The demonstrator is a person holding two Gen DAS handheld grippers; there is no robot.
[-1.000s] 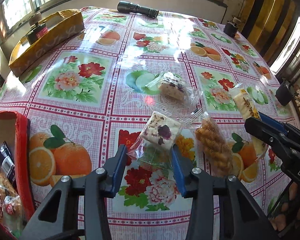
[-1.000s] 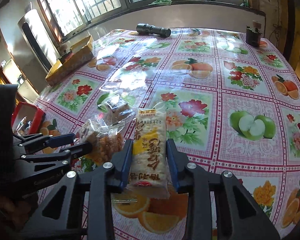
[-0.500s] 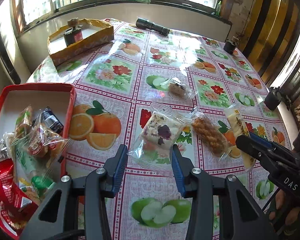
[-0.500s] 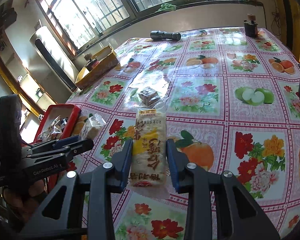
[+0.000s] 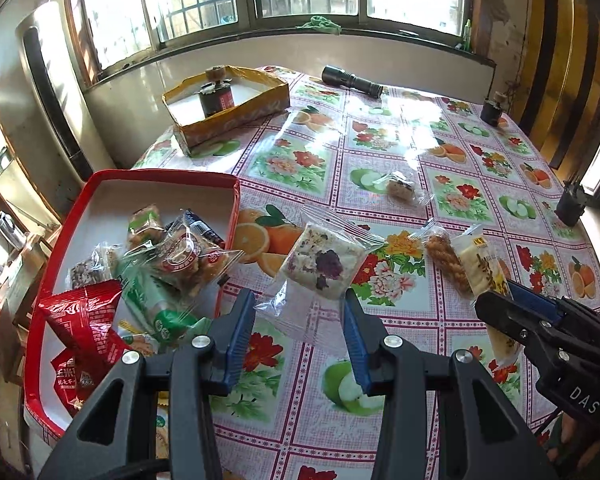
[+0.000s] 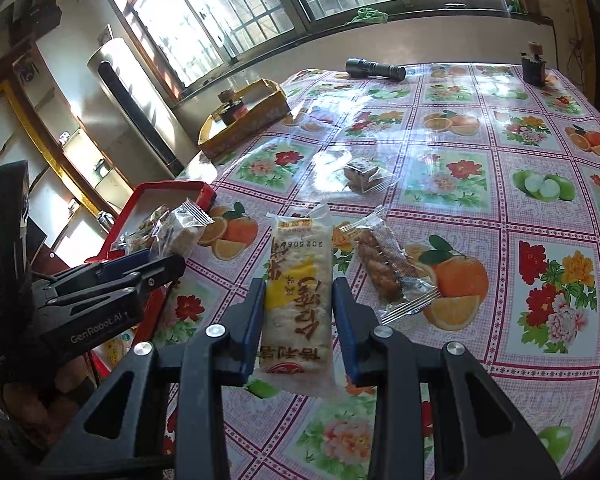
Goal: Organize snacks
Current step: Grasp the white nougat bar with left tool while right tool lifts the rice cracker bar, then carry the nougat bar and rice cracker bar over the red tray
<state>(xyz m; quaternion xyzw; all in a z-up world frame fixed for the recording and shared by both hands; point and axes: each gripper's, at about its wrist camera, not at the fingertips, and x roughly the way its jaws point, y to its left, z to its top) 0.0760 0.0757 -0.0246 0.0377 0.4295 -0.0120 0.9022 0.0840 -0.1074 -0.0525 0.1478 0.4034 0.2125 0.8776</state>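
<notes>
My left gripper [image 5: 299,322] is shut on a clear packet with a white nougat square [image 5: 321,261], held above the table beside the red tray [image 5: 236,196] that holds several wrapped snacks. My right gripper [image 6: 299,314] is shut on a long yellow-and-white rice cracker packet [image 6: 299,286], lifted over the table. A twisted fried-dough packet [image 6: 384,264] and a small cake packet [image 6: 366,173] lie on the floral tablecloth. The right gripper also shows in the left wrist view [image 5: 512,312], and the left gripper in the right wrist view [image 6: 156,264].
A yellow cardboard box [image 5: 228,118] with a dark jar in it stands at the back left. A black flashlight [image 5: 352,82] lies near the far edge. Small dark jars [image 5: 492,110] stand at the right edge. The red tray overhangs the table's left edge.
Both grippers have pulled back and left with their packets, so the red tray has come further into view. The dough and cake packets stay on the table.
</notes>
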